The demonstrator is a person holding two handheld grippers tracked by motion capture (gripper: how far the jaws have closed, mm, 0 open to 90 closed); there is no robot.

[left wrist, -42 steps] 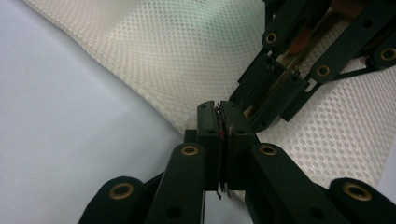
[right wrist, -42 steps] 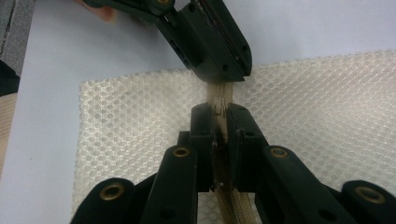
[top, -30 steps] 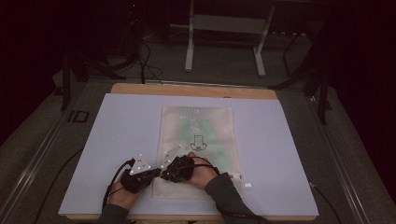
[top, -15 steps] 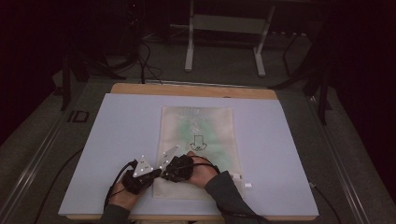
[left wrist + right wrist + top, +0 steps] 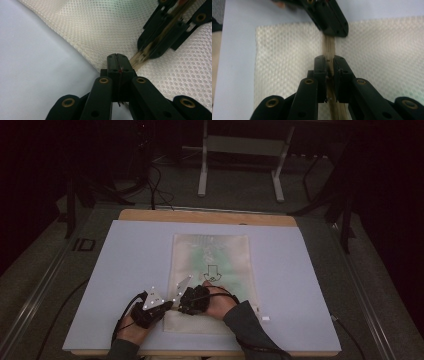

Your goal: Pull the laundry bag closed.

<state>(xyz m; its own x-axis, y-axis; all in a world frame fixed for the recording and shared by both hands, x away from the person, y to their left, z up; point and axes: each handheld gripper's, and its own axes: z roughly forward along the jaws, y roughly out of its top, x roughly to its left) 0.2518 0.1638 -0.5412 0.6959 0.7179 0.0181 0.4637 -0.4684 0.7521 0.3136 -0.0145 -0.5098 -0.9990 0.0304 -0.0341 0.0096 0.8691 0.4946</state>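
A white mesh bag [image 5: 212, 280] is laid flat on the pale table sheet [image 5: 125, 260], in the centre of the high view, with a faint green tint and a dark arrow mark seen through its netting. Its near edge is covered by the two hands at the lower middle of that frame, so the corner there cannot be made out.

The left gripper [image 5: 167, 306] is seen at the lower left of the bag, and the right gripper [image 5: 181, 308] just beside it, almost tip to tip. In the left gripper view the left gripper [image 5: 117, 62] is shown with its jaws pressed fully together at the bag's edge; a small red speck is caught in the seam, and what is pinched there is too small to tell. Beyond it, in the upper right, the other gripper is cut off by the frame and partly blurred.

In the right gripper view the right gripper [image 5: 329, 66] is clamped on a tan strip [image 5: 329, 47], probably the bag's zip tape, which is raised as a ridge along the mesh. The strip's far end is hidden under the left gripper at the top of that frame, and its near end is lost between the black links.
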